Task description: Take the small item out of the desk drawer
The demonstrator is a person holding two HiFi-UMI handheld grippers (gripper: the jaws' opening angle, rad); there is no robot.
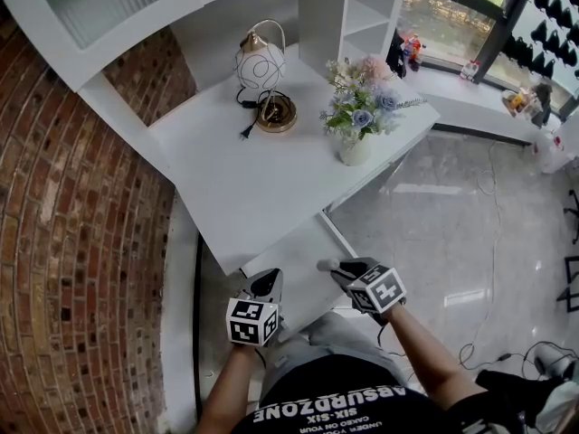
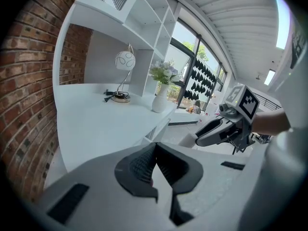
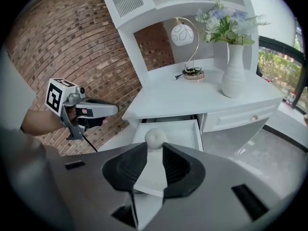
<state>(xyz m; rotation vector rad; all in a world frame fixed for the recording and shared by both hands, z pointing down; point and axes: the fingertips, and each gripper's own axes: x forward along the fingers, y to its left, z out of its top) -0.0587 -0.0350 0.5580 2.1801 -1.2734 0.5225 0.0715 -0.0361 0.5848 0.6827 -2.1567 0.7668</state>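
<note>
Right gripper (image 3: 155,148): closed on a small white round ball (image 3: 155,138), pinched at the very tips of the jaws in the lower centre of the right gripper view. The ribbed pads behind the ball are bare.
Ball's place: out of the shallow white desk drawer (image 3: 198,134) and held in the air over it. In the head view it sits low in the middle, between the two grippers.
Handling: it looks light, smooth and matte. Being round, it could likely roll or slip out of a tip pinch. Whether it is hard or soft I cannot tell from here. A grip across its widest part, seated deeper on the pads, would be safer.
Left gripper (image 2: 154,145): jaws together with nothing between them, at the left of the right gripper view beside the drawer.
Edges: the drawer's thin side walls and front rim lie under the ball, and the white desktop (image 3: 192,97) overhangs its back. A closed drawer front with a small knob (image 3: 240,117) is at the right.
Open room: grey floor at lower right. The desktop is bare between the gold-stemmed globe lamp (image 3: 183,34) and the white vase of flowers (image 3: 234,76). The red brick wall (image 3: 72,47) closes the left.
</note>
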